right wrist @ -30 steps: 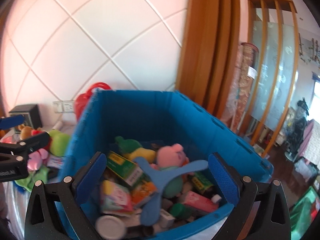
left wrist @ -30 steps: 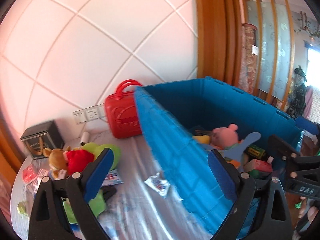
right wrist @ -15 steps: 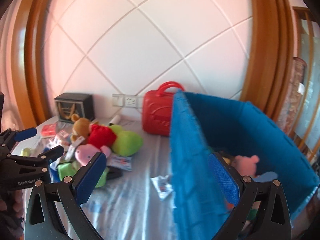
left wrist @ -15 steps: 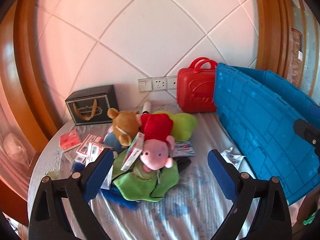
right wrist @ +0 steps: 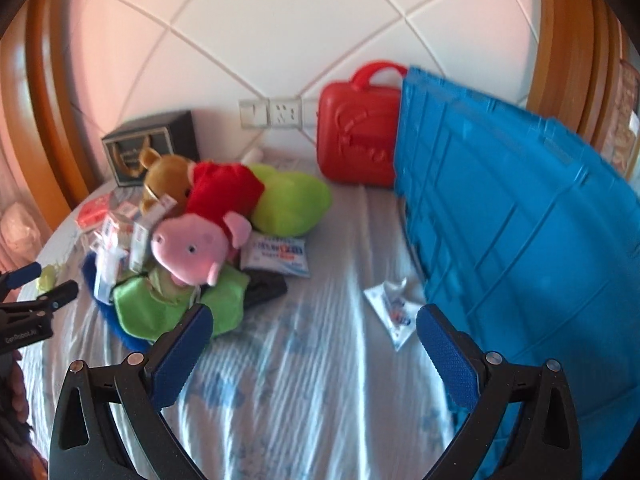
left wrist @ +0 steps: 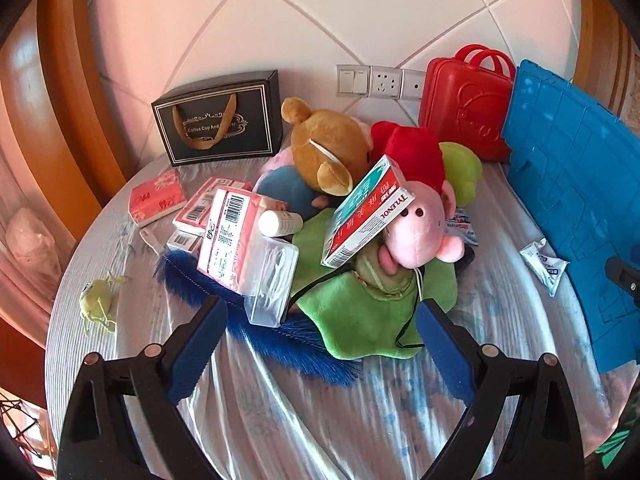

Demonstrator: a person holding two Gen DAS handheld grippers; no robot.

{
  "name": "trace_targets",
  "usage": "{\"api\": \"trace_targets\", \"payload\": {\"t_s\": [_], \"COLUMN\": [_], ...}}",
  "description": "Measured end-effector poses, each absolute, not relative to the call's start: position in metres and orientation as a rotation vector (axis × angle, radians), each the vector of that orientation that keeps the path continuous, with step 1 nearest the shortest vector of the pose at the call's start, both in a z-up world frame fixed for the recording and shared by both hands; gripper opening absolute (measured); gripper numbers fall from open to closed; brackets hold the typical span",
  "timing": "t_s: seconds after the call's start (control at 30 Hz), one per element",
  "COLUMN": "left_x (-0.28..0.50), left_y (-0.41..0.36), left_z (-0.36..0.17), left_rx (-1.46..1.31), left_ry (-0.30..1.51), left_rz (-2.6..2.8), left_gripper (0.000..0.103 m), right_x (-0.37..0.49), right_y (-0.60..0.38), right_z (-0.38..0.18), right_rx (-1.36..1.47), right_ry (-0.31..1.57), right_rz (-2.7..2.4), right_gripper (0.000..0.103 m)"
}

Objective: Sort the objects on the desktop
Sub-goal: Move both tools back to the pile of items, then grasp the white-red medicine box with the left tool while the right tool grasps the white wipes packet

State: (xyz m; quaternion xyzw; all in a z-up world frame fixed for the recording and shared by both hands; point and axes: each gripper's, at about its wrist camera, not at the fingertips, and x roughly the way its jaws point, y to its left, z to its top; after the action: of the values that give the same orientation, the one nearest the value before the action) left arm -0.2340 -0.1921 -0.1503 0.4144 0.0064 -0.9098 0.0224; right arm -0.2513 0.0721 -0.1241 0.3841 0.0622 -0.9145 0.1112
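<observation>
Round table with a pale striped cloth, against a tiled wall. Left gripper: jaws wide apart, nothing between them, hovering over the near side of the toy heap. Right gripper: jaws wide apart, holding nothing, above bare cloth between the heap and the blue crate. Crate: stands at the right edge of the table, only its ribbed outer wall showing in both views; contents cannot be told. Red case: 1, upright against the wall, touching the crate's far corner, shut. Black gift box: 1, with gold handle print, at the back left, shut. Heap, centre left: pink pig plush lying on a green plush; brown bear plush behind it; medicine box leaning against the pig's head; clear plastic box with a red-and-white label, holding white items too blurred to name; white bottle just beside it; blue fringe underneath. Loose on the cloth: red tissue pack at left, small white sachet just beside the crate wall.
</observation>
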Motion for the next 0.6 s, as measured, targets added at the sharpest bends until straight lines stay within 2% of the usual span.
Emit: {"api": "trace_targets", "payload": {"t_s": [0.2,0.5,0.6], "left_x": [-0.272,-0.34,-0.361], "left_y": [-0.185,-0.173,-0.173], "left_z": [-0.175,-0.211,-0.219], "left_rx": [1.325,1.382,1.387], "left_ry": [-0.05,-0.119,-0.122], "left_rz": [-2.821,-2.833,-2.833], "left_gripper": [0.096,0.093,0.083], "right_x": [-0.284,-0.336,-0.36], "right_y": [0.086,0.098,0.096], "right_z": [-0.185,-0.247,-0.267], "right_rx": [1.326,1.528,1.576], "right_ry": [0.064,0.019,0.048], "right_rz": [-2.688,-2.707,-2.715], "right_gripper": [0.103,0.103,0.103]}}
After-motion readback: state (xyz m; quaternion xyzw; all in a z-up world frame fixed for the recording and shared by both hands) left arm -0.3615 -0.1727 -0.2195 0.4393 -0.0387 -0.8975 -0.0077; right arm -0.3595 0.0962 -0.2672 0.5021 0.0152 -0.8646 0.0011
